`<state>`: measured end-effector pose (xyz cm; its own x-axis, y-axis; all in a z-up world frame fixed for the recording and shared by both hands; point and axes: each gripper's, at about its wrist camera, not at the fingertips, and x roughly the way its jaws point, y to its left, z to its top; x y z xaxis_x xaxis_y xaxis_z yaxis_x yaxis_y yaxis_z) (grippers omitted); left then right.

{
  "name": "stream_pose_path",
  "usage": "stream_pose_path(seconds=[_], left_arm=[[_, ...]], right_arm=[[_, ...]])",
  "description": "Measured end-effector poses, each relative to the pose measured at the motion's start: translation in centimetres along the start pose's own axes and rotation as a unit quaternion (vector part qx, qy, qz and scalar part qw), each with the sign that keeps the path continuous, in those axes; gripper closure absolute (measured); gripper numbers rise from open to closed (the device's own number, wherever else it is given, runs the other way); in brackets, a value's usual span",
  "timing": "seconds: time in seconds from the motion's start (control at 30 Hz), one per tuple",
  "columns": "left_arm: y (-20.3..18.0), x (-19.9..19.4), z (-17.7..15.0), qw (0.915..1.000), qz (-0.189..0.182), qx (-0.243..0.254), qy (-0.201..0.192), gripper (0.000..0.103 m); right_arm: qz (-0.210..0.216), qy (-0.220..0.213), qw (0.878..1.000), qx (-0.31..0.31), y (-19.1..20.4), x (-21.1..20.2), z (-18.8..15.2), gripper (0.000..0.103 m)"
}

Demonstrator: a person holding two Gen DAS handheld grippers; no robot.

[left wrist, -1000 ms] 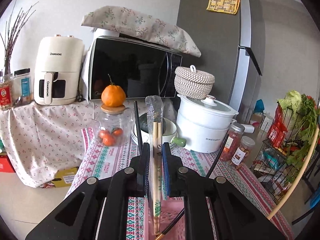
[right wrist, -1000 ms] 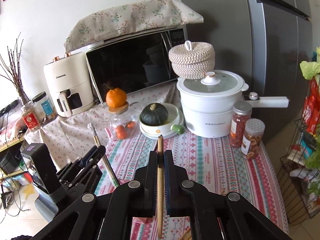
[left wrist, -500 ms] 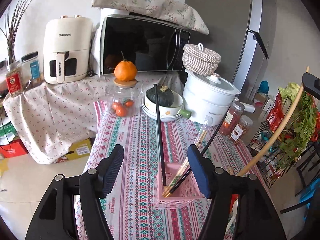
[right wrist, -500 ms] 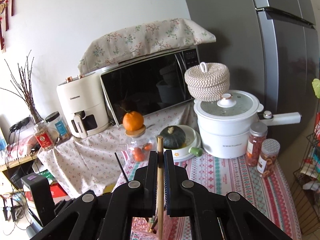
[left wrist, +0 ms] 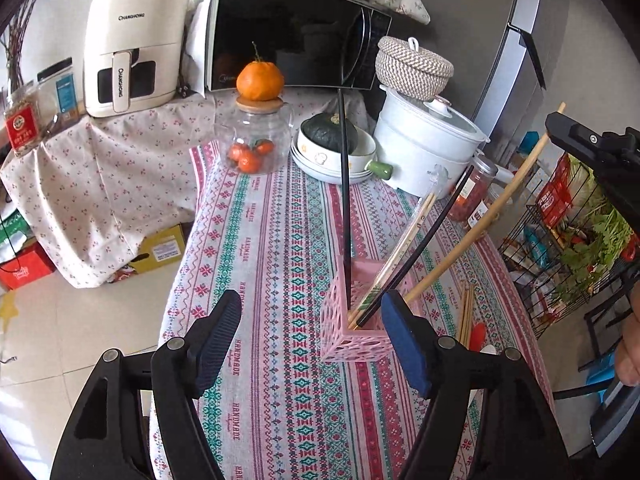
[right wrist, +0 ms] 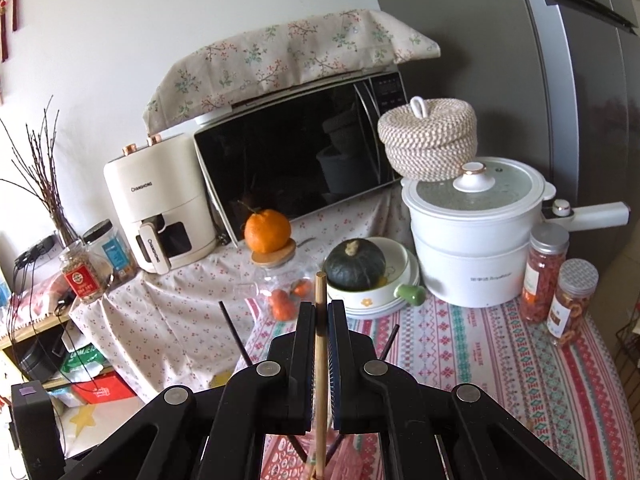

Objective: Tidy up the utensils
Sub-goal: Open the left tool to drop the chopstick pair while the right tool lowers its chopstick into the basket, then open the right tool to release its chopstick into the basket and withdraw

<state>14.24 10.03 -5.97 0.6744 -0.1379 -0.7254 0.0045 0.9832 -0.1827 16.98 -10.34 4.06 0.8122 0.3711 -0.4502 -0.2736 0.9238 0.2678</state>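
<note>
A pink lattice holder (left wrist: 352,340) stands on the patterned tablecloth with two black chopsticks (left wrist: 345,200) and a wrapped bamboo pair (left wrist: 400,252) leaning in it. My left gripper (left wrist: 311,308) hangs just before it, its jaws opening, pads off everything; the holder's near corner sits by the right pad. My right gripper (right wrist: 320,312) is shut on a long wooden chopstick (right wrist: 320,344). In the left wrist view that chopstick (left wrist: 480,224) slants down from the right gripper (left wrist: 592,148) into the holder's right side. More wooden chopsticks (left wrist: 466,312) lie flat right of the holder.
Behind the holder stand a glass jar of tangerines (left wrist: 256,148), a bowl with a green squash (left wrist: 332,140), a white pot (left wrist: 424,152) and two spice jars (right wrist: 560,292). A wire rack of greens (left wrist: 580,248) is right of the table. A person's hand (left wrist: 628,356) shows at the right edge.
My left gripper let go of the wrapped bamboo chopsticks, which now lean in the pink holder, and its jaws spread wide as it tilted down. My right gripper brought the wooden chopstick over to the holder.
</note>
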Motion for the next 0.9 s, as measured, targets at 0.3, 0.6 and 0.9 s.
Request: stream_pose_path(seconds=[0.3,0.6,0.9], left_arm=[[-0.4,0.6,-0.5,0.9998,0.002,0.014,0.017,0.028],[-0.4,0.6,-0.5,0.9997,0.003,0.017,0.02,0.028],[-1.0,0.0,-0.6,0.9994,-0.002,0.026,0.02,0.028]], right_arm=[[0.001,0.066,0.998,0.018,-0.9,4.0,-2.1,0.098],[-0.006,0.075,0.997,0.031,-2.1,4.6,-2.5,0.096],[0.0,0.061,0.998,0.035,-2.6,2.5,-1.6,0.073]])
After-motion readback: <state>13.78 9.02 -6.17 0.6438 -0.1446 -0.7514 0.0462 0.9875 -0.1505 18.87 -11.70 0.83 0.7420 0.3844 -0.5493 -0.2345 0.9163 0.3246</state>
